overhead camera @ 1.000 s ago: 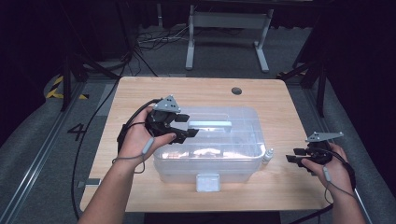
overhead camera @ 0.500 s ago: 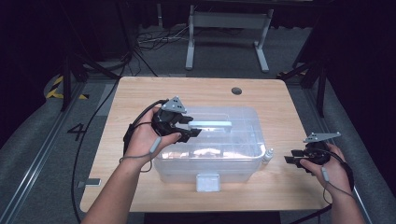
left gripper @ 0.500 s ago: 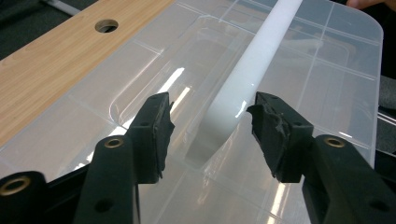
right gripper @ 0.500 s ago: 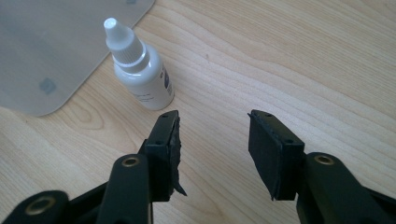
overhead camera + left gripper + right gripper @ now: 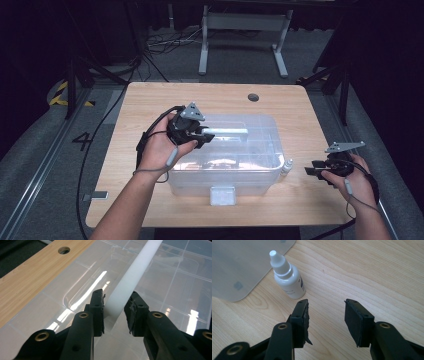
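Your workstation: a wooden table (image 5: 150,100) in a dark room.

Your table stands on grey floor (image 5: 35,150), with a round hole (image 5: 253,97) in its top at 1 o'clock. At 12 o'clock beyond it you have a grey metal stand (image 5: 242,30) and loose cables (image 5: 165,42). At 10 o'clock you see yellow-black hazard tape (image 5: 62,92); at 9 o'clock the floor is marked "4" (image 5: 82,141). Surroundings are black; light falls on the tabletop alone.

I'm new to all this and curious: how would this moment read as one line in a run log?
left gripper: closing around white handle bar on clear box lid | right gripper: open, empty, near dropper bottle | table
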`<move>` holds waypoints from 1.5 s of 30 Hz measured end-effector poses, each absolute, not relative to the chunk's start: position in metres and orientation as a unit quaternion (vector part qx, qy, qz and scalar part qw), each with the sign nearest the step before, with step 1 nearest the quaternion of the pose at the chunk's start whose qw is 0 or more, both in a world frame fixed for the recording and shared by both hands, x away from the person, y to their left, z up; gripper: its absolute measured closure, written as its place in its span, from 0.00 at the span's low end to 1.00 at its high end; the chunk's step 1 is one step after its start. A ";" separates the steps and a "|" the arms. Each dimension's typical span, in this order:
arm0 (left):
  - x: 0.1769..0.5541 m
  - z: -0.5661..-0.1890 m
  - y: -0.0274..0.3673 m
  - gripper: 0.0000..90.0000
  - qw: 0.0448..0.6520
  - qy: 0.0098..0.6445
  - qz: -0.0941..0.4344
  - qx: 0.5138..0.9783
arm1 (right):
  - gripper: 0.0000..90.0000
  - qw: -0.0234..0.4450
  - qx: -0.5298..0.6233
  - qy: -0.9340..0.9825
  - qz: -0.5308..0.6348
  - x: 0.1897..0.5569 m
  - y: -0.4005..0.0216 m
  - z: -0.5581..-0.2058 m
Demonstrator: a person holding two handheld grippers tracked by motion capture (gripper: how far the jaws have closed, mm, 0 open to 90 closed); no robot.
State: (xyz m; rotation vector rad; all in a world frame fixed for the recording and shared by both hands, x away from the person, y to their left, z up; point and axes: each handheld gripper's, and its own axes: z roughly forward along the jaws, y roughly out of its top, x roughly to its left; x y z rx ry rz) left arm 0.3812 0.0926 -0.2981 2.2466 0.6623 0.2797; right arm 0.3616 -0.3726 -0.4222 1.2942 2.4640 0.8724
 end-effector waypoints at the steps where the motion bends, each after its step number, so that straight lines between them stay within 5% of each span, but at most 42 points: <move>1: 0.382 -0.297 0.092 0.78 0.379 0.259 0.108 0.882 | 0.61 0.113 0.440 0.839 0.298 0.362 -0.373 -0.422; 31: 0.411 -0.274 0.091 0.79 0.368 0.288 0.078 0.881 | 0.65 0.113 0.387 0.841 0.361 0.341 -0.352 -0.390; 45: 0.427 -0.265 0.089 0.79 0.349 0.302 0.065 0.885 | 1.00 0.099 0.319 0.832 0.444 0.317 -0.328 -0.360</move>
